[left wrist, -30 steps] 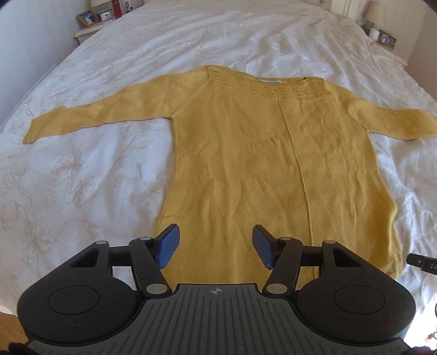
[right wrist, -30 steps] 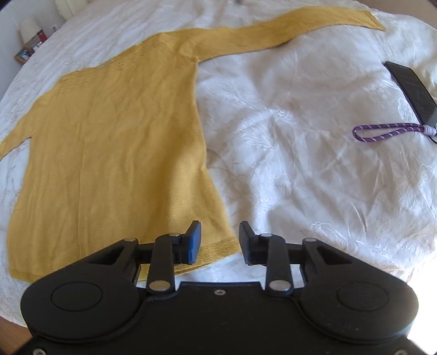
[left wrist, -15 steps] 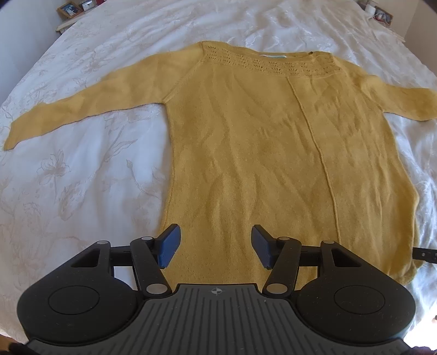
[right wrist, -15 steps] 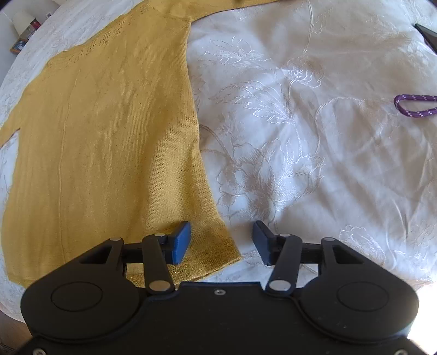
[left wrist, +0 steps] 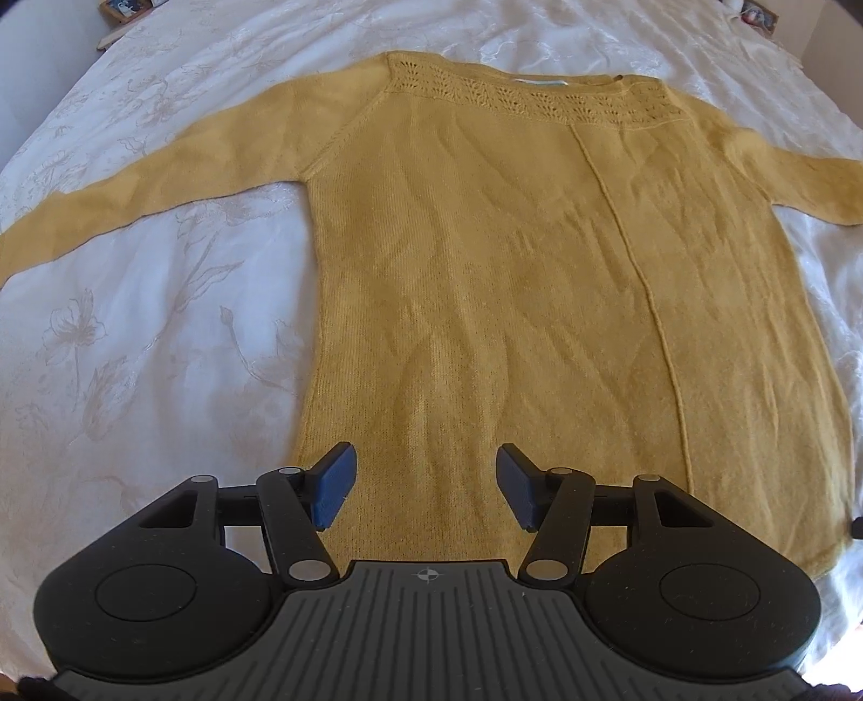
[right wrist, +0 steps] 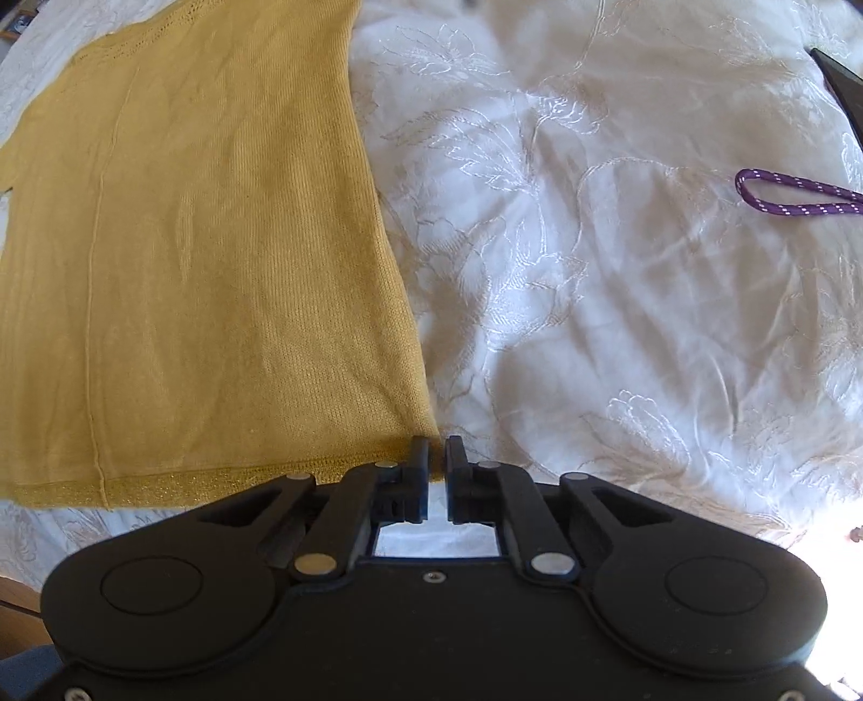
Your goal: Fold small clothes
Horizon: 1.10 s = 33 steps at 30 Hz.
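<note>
A mustard-yellow knit sweater (left wrist: pixel 512 280) lies flat on the white bed, neckline far, both sleeves spread out sideways. It also shows in the right wrist view (right wrist: pixel 205 259). My left gripper (left wrist: pixel 426 480) is open and empty, low over the sweater's near hem at its left side. My right gripper (right wrist: pixel 437 458) has its jaws nearly together at the hem's right corner (right wrist: pixel 415 447). Whether fabric sits between them is hidden.
The bedspread (right wrist: pixel 593 269) is white with an embroidered flower pattern. A purple cord loop (right wrist: pixel 793 197) and a dark flat object (right wrist: pixel 841 81) lie at the right. A bedside table with photo frames (left wrist: pixel 124 11) stands at the far left.
Both grippers have come down and forward toward the sweater's hem. The right gripper's jaws have closed from wide open to almost together at the hem corner. The left gripper stays open.
</note>
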Each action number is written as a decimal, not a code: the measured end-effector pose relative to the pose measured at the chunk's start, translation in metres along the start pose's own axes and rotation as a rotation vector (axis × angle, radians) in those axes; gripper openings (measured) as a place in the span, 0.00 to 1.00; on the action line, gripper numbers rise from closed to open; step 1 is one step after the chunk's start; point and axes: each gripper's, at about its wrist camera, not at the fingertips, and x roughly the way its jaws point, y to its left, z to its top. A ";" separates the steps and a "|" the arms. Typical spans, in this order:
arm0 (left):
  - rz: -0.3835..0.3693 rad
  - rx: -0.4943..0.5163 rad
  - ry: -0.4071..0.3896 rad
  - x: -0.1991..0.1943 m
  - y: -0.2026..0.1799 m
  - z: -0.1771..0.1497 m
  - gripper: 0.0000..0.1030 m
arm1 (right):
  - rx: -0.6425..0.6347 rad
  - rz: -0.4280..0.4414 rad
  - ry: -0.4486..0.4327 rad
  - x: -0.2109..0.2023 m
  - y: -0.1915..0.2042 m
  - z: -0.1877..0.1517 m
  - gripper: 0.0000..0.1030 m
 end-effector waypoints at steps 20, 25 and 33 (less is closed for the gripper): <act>0.005 -0.260 -0.290 -0.084 -0.041 0.076 0.56 | -0.085 0.025 -0.649 -0.116 -0.052 0.165 0.99; 0.043 -0.289 -0.344 -0.102 -0.067 0.087 0.65 | -0.096 -0.050 -0.698 -0.116 -0.096 0.206 0.99; 0.147 -0.282 -0.327 -0.104 -0.111 0.086 0.65 | -0.062 -0.410 -0.584 -0.084 -0.172 0.275 0.85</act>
